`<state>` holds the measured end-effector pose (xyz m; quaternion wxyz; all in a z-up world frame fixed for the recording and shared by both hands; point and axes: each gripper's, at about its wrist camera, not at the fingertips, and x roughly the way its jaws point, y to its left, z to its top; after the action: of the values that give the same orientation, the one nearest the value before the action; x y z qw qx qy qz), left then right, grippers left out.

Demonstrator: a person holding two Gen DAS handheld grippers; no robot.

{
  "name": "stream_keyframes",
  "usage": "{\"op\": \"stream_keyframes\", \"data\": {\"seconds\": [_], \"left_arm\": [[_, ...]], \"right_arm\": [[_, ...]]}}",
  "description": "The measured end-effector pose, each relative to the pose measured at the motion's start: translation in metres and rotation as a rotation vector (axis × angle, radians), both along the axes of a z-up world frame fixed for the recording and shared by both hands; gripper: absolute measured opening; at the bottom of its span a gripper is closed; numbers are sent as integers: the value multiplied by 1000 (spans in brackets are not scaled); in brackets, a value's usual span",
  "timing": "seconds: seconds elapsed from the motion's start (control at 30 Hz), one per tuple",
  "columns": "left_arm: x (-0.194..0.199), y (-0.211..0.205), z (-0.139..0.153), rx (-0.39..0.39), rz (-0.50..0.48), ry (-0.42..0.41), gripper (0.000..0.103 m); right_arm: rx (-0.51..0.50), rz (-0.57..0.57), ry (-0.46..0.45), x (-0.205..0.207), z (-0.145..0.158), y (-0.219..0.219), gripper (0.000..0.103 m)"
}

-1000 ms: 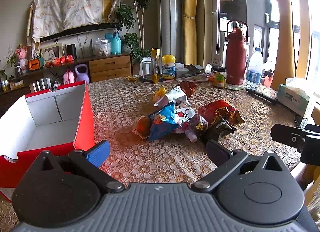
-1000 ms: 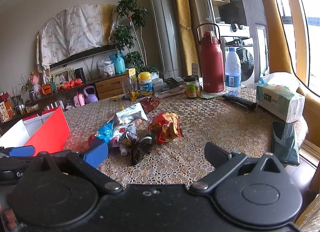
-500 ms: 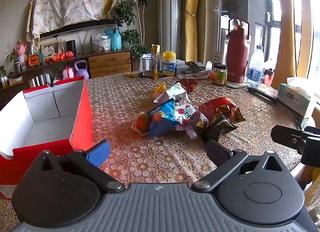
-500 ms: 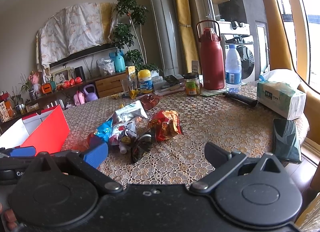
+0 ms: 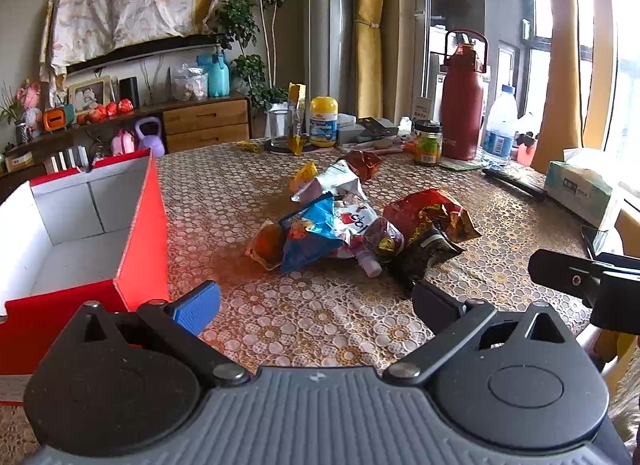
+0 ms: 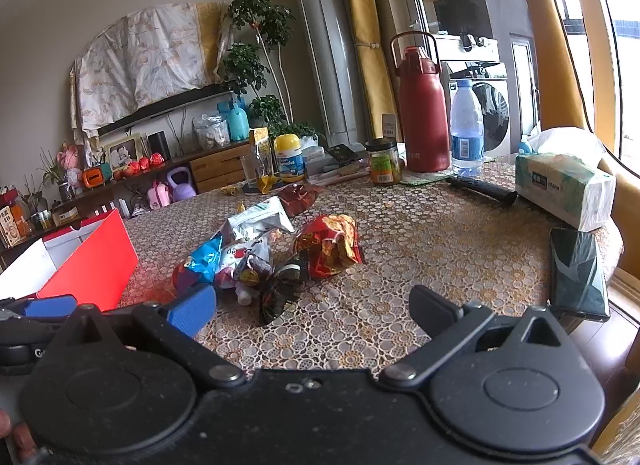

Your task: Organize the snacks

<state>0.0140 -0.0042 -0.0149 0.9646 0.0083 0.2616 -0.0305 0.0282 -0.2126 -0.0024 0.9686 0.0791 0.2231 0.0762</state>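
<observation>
On the lace-covered table (image 5: 320,329) mid-surface sits the snack pile (image 5: 352,229), blue packet, red bag and silver pouch touching, red box (image 5: 140,225) open just to its left, left gripper (image 5: 316,305) and right gripper (image 6: 312,305) both hovering near it, jaws spread wide, holding nothing.

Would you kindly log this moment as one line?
left gripper open | right gripper open | snack pile untouched | red box empty
</observation>
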Motion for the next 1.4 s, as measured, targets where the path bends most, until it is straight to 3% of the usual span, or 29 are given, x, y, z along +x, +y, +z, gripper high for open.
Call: {"op": "stream_keyframes", "data": {"seconds": [0.7,0.97,1.4], "left_arm": [[36,-8,2,89,-10,-20,103],[74,-13,-2,132,-23,-10,103],[116,-10,-24,133,-22,40,103]], "right_arm": [[35,23,2,15,-1,-8,103],[10,26,-3,47,3,-4,103],[-3,5,51,105,0,-7,103]]}}
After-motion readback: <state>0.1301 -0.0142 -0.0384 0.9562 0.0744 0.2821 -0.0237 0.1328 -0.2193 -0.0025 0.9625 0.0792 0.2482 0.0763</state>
